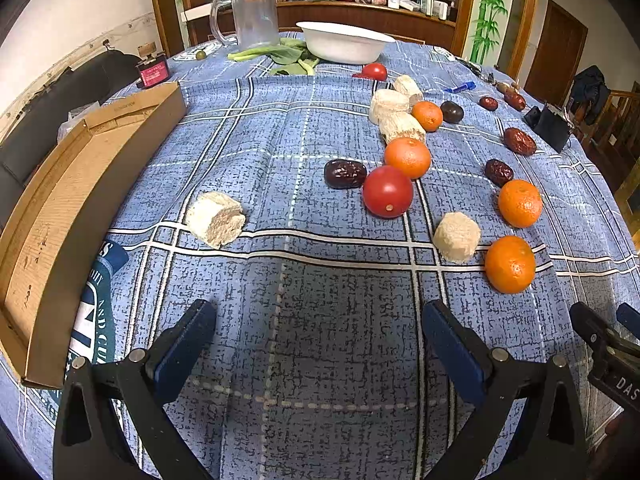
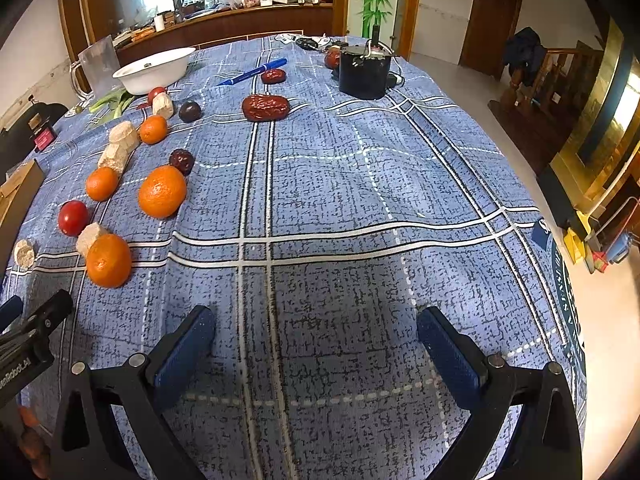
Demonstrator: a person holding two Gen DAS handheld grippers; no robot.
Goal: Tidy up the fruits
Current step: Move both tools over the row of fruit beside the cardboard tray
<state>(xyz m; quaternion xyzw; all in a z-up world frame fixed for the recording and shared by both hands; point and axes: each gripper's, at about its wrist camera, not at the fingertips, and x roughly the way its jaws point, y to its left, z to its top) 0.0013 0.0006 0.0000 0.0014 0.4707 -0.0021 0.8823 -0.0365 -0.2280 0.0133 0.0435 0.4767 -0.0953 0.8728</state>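
Observation:
Fruit lies scattered on a blue checked tablecloth (image 1: 260,140). In the left wrist view I see several oranges, the nearest one (image 1: 510,264) at the right, a red tomato (image 1: 387,192), dark red dates such as (image 1: 345,174), and pale corn-cob chunks like (image 1: 216,218). My left gripper (image 1: 320,344) is open over bare cloth, well short of the fruit. In the right wrist view my right gripper (image 2: 316,344) is open too, with the oranges (image 2: 109,261) (image 2: 162,191) to its left and a large date (image 2: 265,107) far ahead.
A cardboard tray (image 1: 60,208) lies at the left edge. A white bowl (image 1: 344,42), a clear jug (image 1: 254,14) and green leaves (image 1: 280,56) stand at the far side. A black canister (image 2: 365,72) and a blue pen (image 2: 254,72) sit far right. The table edge drops off at the right (image 2: 560,240).

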